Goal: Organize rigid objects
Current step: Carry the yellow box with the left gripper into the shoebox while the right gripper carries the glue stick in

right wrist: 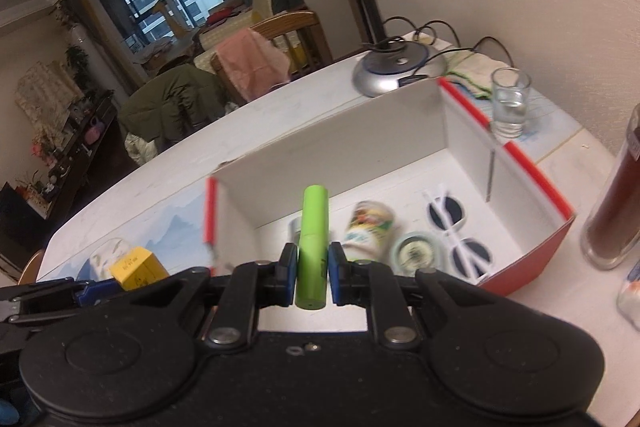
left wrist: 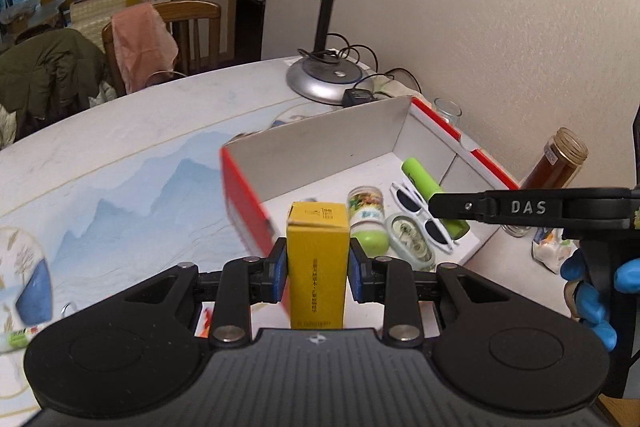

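Clamped between the left gripper's fingers, a yellow carton stands upright. Beyond its tips sits the red-and-white box on the surface. Inside it lie white sunglasses and a small bottle. Fingers of the right gripper are clenched on a green tube above the box.

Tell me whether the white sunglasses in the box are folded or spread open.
Cannot tell for sure. The white sunglasses lie flat on the floor of the red box, lenses facing up; their arms are not clearly visible.
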